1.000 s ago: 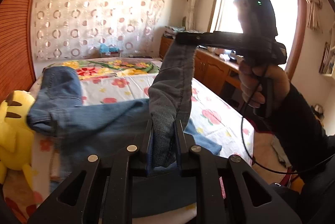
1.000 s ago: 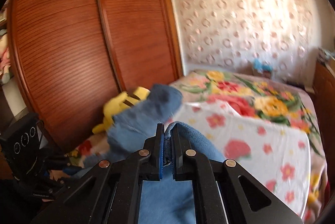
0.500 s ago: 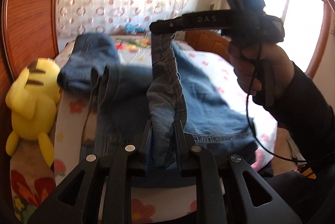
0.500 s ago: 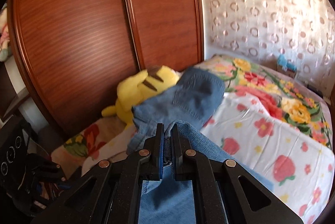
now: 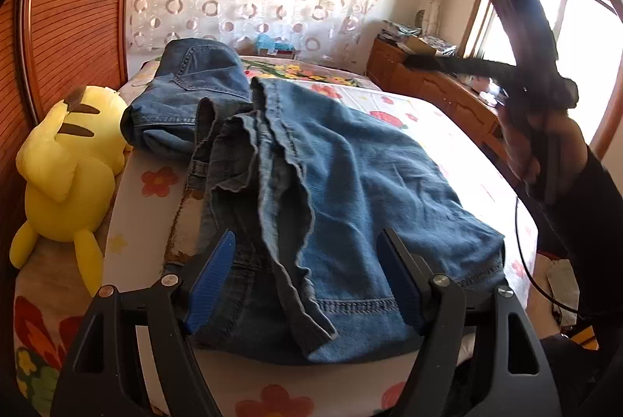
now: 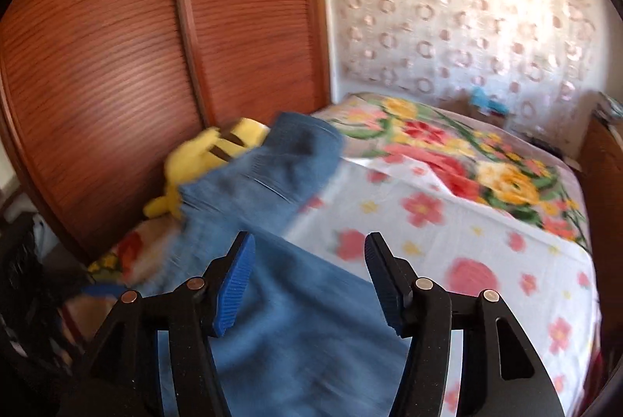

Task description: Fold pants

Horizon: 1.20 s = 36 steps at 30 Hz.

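A: Status on the fold?

B: Jeans point(image 5: 350, 191) are lying on the bed point(image 5: 459, 144), floral sheet, near the front edge. Left gripper point(image 5: 305, 284) is opening, blue pads spread, denim lying under and between them but nothing pinched. Right gripper point(image 6: 309, 284) likewise opening, pads clear of the cloth below; that view is motion-blurred. Looks like a release after laying a fold.

A: How does the garment look?

B: Mid-blue denim, stitched hem at the near edge. A bunched ridge of seam and loose cloth runs down the middle-left, not flat. The far end, with a back pocket showing, is humped up beside the yellow plush toy point(image 5: 66, 164), touching or nearly so; can't tell which.

A: So not clean.

B: No. My read: let the fingers open fully and lift straight off so they don't drag the top layer. Then flatten that ridge before any further fold, or it locks a crease in. Denim is heavy and should stay put once laid. Watch the near hem: it sits close to the bed edge and could slide off.
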Motion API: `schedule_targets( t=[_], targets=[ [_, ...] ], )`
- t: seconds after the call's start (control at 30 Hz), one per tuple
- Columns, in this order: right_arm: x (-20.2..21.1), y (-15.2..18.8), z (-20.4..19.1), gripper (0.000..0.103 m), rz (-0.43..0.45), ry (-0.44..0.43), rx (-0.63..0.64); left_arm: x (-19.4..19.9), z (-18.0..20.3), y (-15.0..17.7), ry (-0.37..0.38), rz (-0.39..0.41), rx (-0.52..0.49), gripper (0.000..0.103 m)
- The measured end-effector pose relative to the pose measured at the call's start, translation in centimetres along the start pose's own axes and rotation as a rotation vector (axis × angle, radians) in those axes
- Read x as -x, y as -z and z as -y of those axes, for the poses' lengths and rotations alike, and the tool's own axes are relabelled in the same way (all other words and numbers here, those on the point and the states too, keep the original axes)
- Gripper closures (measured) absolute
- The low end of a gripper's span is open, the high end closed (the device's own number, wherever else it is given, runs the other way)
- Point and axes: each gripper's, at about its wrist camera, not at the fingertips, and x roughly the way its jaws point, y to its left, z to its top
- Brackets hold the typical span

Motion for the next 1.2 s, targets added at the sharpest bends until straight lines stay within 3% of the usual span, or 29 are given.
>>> schedule_targets(
  t=[0.13,0.43,0.67,0.77,0.87,0.9,1.0,1.2],
  targets=[
    [0.0,4.1,2.8,0.038,-0.078,0.059,-0.043,-0.7,-0.5,0.0,-0.024,-0.005,0.009,0.027],
    [-2.5,8.8,5.4,0.037,-0.195,0.035,-0.162,-1.7,-2.7,0.5,-0.096,-0.024,0.035,0.027],
    [-4.1,10.6,6.5,0.037,-0.190,0.000,-0.206,-2.6,-4.2,1.2,-0.132,-0.037,0.062,0.027],
    [-4.9,10.9,6.2,0.038,-0.175,-0.054,-0.204,-2.9,-4.6,1.3,-0.137,-0.035,0.065,0.027],
    [-5.7,11.2,5.4,0.062,-0.161,-0.071,-0.176,-3.3,-5.1,1.6,-0.133,-0.041,0.075,0.027],
    [-6.1,11.2,5.2,0.084,-0.165,-0.078,-0.160,-3.3,-5.2,1.6,-0.129,-0.039,0.080,0.027],
    [-5.2,10.9,4.6,0.088,-0.130,-0.087,-0.131,-3.1,-5.3,1.6,-0.134,-0.032,0.084,0.027],
    [1.3,7.0,3.2,0.090,0.032,-0.083,-0.063,-2.0,-4.8,1.1,-0.137,0.002,0.076,0.027]
  ],
)
